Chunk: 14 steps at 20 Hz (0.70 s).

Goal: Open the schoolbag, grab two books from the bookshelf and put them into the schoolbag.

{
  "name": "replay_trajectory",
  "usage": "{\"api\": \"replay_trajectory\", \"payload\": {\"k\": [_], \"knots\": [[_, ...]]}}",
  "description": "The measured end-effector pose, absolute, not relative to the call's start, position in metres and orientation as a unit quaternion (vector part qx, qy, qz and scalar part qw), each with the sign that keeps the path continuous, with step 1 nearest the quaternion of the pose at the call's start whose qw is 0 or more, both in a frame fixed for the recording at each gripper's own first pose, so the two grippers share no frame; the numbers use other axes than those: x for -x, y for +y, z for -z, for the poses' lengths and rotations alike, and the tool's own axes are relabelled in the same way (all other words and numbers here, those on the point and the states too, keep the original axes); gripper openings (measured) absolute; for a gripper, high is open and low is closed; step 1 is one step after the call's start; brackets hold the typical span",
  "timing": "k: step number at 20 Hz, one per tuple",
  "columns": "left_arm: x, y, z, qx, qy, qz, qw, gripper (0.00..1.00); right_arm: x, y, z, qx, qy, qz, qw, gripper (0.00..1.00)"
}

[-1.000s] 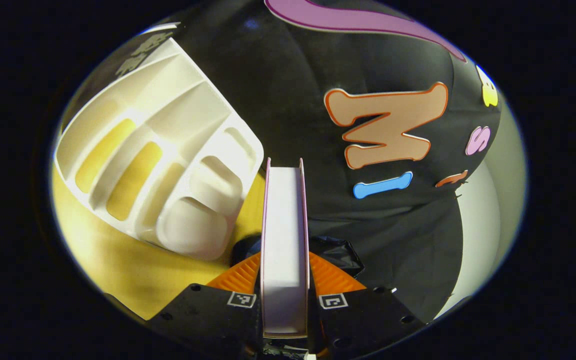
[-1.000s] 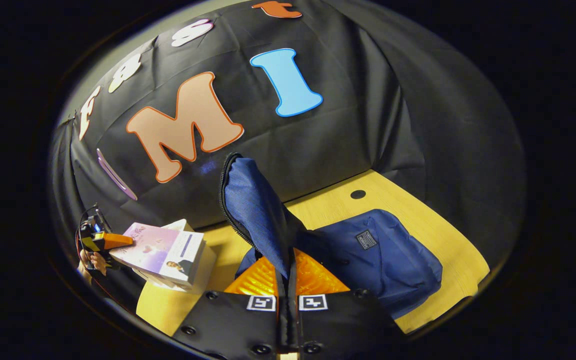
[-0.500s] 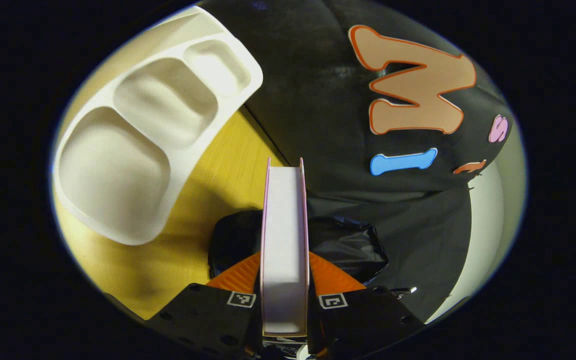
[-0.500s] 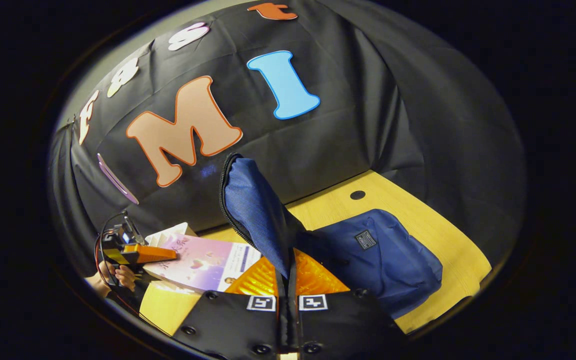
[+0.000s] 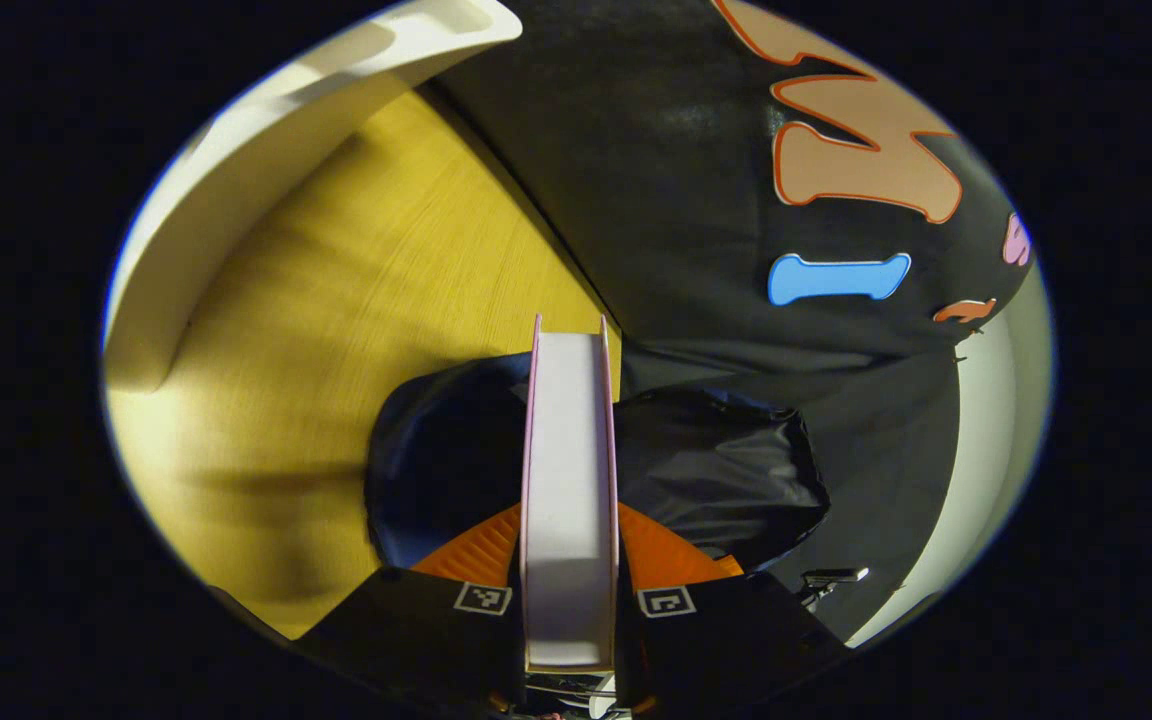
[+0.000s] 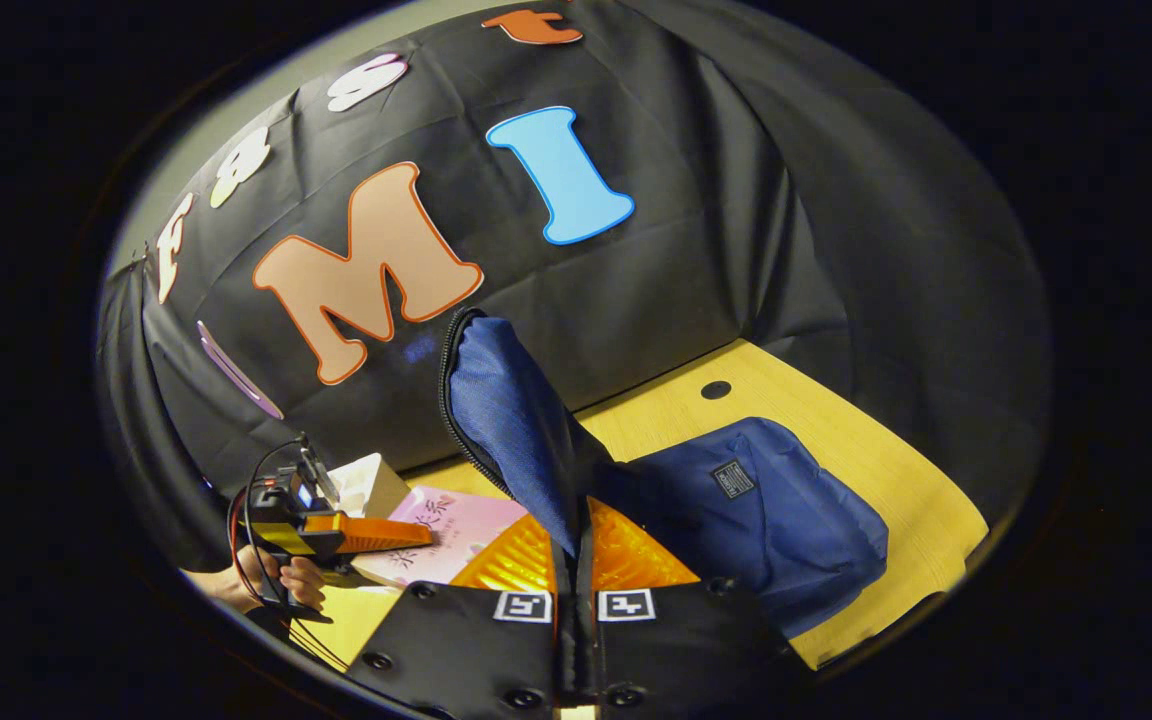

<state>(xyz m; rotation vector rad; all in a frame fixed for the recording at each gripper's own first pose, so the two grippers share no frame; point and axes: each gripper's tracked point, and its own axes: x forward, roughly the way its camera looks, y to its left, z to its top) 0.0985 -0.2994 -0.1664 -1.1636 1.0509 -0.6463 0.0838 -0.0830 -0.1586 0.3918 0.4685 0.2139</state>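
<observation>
Left gripper [image 5: 569, 560] clamps a pink book [image 5: 569, 480] edge-on; right gripper [image 6: 573, 560] pinches the schoolbag [image 6: 766, 520] flap [image 6: 511, 420] upright. The book's corner could snag the bag's rim, or the flap could sag shut.

Book [image 6: 446, 528] cover print, schoolbag [image 6: 766, 520] patch: illegible.

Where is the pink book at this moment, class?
In the left gripper view the pink book stands edge-on, clamped in the left claw above the schoolbag; in the right gripper view it lies low left beside the raised bag flap.
</observation>
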Motion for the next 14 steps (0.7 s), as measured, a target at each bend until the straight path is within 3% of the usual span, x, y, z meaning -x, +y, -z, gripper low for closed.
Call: {"api": "replay_trajectory", "payload": {"k": [14], "knots": [[-0.087, -0.384, 0.192, 0.573, 0.468, 0.27, 0.616, 0.31, -0.086, -0.085, 0.147, -0.197, 0.227, -0.12, 0.946, 0.04]]}}
